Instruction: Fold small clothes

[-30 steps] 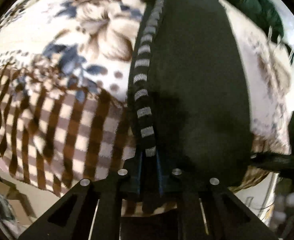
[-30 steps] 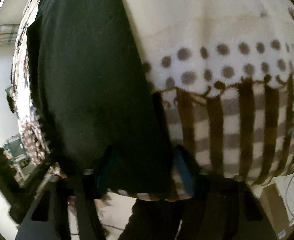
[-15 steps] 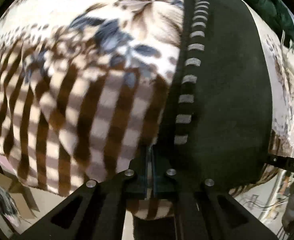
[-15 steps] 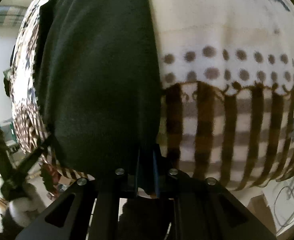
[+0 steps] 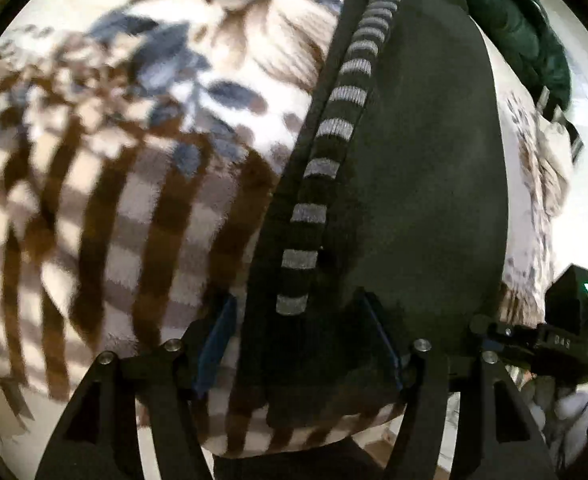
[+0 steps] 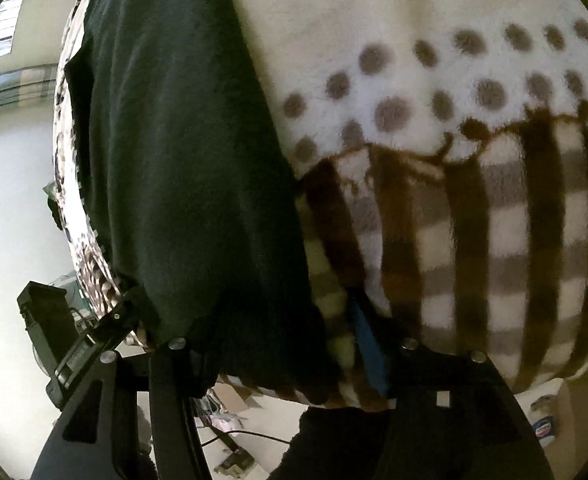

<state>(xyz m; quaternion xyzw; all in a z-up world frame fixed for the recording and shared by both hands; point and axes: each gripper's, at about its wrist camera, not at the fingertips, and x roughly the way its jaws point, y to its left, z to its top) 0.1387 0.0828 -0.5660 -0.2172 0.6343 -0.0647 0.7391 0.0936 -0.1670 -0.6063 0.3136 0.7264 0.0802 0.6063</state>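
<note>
A plush fleece blanket [image 5: 105,184], cream with blue and tan flowers and a border of brown and grey checks, covers the surface in the left wrist view; whether a bed or a worktop lies beneath cannot be told. A dark green quilted cloth [image 5: 522,32] lies at the far right edge. No container shows here. The dark, near-black small garment [image 5: 426,184] lies flat along the blanket, reaching from the far side to the near edge, with a black band of grey stripes [image 5: 326,160] running down its left side. The left hand-held gripper [image 5: 300,344] has its jaws apart and opening; the garment's near hem lies between the blue pads [image 5: 213,344], which do not press on it. The other hand-held gripper shows at the right edge.

In the right wrist view the same blanket [image 6: 474,240] shows grey dots above the brown checks. A cardboard box [image 6: 574,412] stands on the floor below the near edge, contents unclear. The dark garment [image 6: 181,168] lies at the left, its near hem at the blanket's near edge. The right hand-held gripper [image 6: 285,352] is released and opening, straddling that hem's right corner.
</note>
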